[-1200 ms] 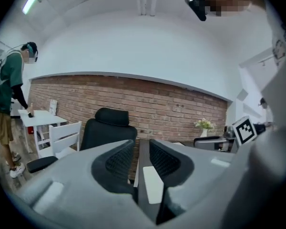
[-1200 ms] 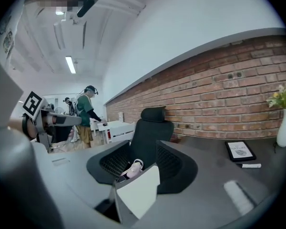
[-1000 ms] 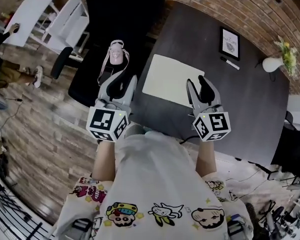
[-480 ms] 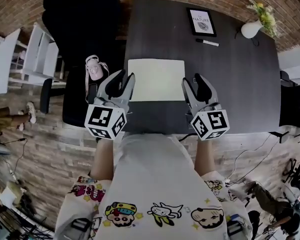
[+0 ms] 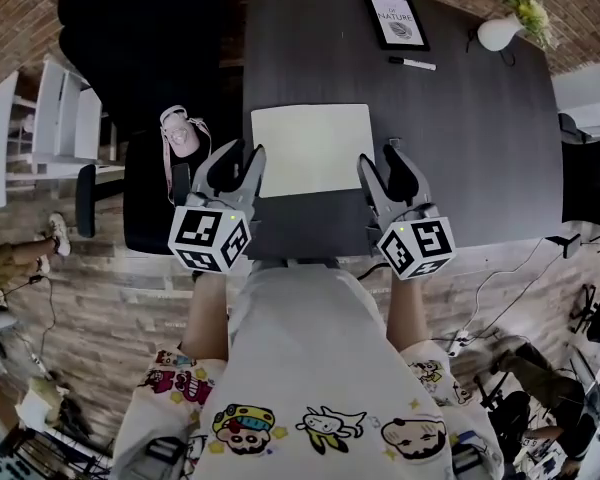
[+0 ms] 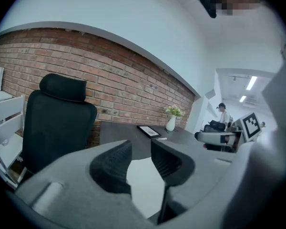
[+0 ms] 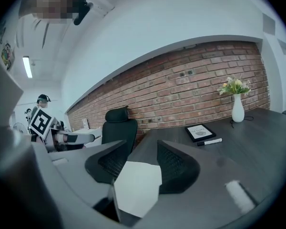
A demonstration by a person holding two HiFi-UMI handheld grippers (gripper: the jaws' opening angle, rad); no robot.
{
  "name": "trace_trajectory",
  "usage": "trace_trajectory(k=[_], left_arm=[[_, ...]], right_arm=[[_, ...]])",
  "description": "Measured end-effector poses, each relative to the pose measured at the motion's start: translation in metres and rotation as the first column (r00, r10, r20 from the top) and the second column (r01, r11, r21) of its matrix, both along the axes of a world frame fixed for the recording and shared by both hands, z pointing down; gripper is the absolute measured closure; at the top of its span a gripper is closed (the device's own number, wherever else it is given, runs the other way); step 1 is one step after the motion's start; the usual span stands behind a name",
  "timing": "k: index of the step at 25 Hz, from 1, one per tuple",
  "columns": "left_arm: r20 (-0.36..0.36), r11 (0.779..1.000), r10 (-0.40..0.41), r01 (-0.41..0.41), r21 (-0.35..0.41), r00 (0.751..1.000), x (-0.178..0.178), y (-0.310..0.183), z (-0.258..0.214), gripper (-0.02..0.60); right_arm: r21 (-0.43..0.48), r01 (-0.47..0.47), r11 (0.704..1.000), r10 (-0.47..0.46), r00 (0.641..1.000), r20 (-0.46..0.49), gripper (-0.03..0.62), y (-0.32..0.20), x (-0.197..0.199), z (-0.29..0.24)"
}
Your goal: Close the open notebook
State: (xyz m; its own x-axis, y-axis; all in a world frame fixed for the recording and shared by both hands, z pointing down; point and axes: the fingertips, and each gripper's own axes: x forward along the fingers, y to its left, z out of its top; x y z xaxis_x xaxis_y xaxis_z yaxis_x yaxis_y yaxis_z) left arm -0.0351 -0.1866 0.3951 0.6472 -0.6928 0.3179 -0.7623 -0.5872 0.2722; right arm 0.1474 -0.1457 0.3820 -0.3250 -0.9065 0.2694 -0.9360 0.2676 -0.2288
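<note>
Just now, all fingers (image 6: 109, 171) (image 7: 178, 168) opened (empty).

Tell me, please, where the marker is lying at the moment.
In the head view, the marker lies at the far side of the table, just in front of the frame and left of the vase.

A dark grey table (image 5: 480, 148) carries a white notebook (image 5: 312, 150) lying flat near its front edge. Toward the far edge sits a black-framed picture (image 5: 397, 21) with a marker (image 5: 412, 64) just in front of it. A white vase (image 5: 495, 33) of flowers stands at the far right corner.
</note>
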Motion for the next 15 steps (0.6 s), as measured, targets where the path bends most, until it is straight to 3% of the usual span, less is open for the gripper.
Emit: trace_trajectory(k=[8, 15], left_arm=[[0.008, 0.991, 0.014, -0.013, -0.136, 1.000, -0.010, -0.004, 0.052, 0.454], [-0.006, 0.958, 0.004, -0.006, -0.287, 1.000, -0.013, 0.004, 0.105, 0.454]], right_arm=[[-0.089, -0.018, 0.996, 0.023, 0.998, 0.059, 0.402, 0.001, -0.014, 0.037], [-0.194, -0.032, 0.980, 0.057, 0.990, 0.127, 0.402, 0.012, -0.023, 0.082]])
